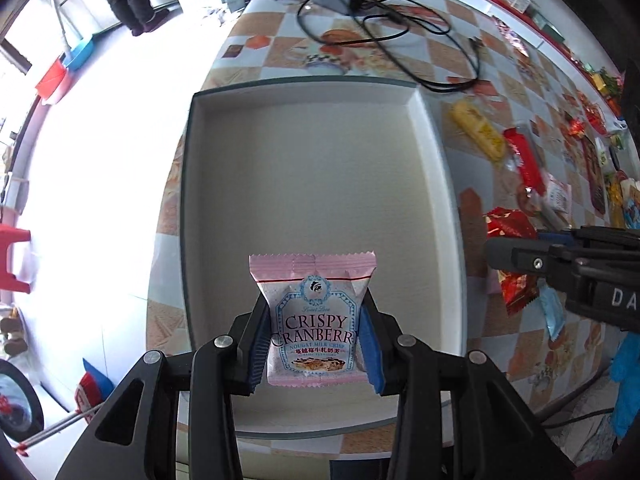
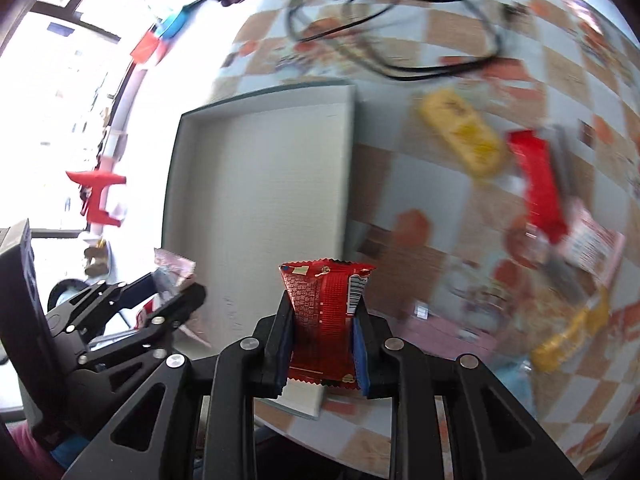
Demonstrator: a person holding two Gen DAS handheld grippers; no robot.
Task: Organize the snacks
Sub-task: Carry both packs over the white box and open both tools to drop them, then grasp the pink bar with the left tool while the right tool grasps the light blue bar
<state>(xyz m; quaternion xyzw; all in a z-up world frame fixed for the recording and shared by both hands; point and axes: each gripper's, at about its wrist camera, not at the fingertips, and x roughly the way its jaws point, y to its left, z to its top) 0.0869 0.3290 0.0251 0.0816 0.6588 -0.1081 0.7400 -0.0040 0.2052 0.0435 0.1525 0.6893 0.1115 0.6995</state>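
Two grippers each pinch a snack: the left gripper [image 1: 316, 344] clamps a pink cranberry nougat packet [image 1: 314, 320] over the white box [image 1: 436, 168], the right gripper [image 2: 322, 344] a red packet [image 2: 324, 320], seemingly above the box's right edge; other snacks [image 1: 478, 130] lie on the tabletop [image 1: 472, 52].

Both tools are matte black plastic. The left gripper [image 1: 316, 344] has angular linkage arms with triangular cut-outs, round silver screws at the pivots, and blue ribbed pads [image 1: 374, 350] lining its fingers. The right gripper [image 2: 322, 344] is built the same, with blue pads [image 2: 359, 354]. Its body carries white letters "DA" in the left view. A pink sleeve [image 2: 24, 454] shows at the corner.
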